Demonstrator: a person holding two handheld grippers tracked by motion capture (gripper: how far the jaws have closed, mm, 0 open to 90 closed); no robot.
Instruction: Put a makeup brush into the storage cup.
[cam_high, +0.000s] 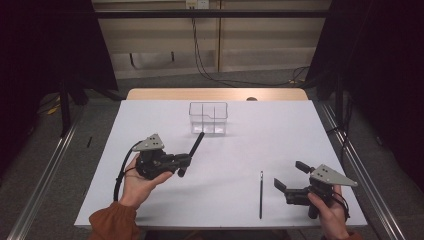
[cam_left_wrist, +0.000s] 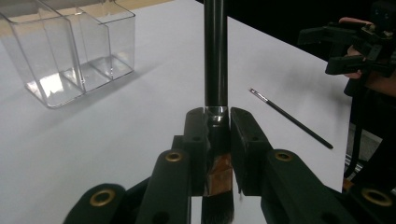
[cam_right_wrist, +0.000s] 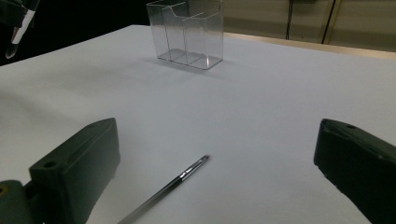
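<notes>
My left gripper (cam_high: 184, 163) is shut on a thick black makeup brush (cam_high: 195, 147) and holds it above the white table. In the left gripper view the jaws of the left gripper (cam_left_wrist: 217, 135) clamp the brush (cam_left_wrist: 215, 56) at its copper ferrule, with the bristles toward the camera and the handle pointing away. A clear plastic organizer (cam_high: 208, 118) with compartments stands just beyond the handle's tip. A thin black brush (cam_high: 261, 194) lies flat on the table at the front right. Just to its right, my right gripper (cam_high: 290, 175) stands open and holds nothing. The thin brush (cam_right_wrist: 163, 191) lies below and between the jaws of the right gripper (cam_right_wrist: 219, 144).
The white table top (cam_high: 250, 145) ends at a wooden strip (cam_high: 215, 94) at the back. Metal rails run along both sides on the floor. The organizer (cam_left_wrist: 70, 46) (cam_right_wrist: 189, 35) stands upright at the back middle. The thin brush (cam_left_wrist: 289, 116) lies near the table's front edge.
</notes>
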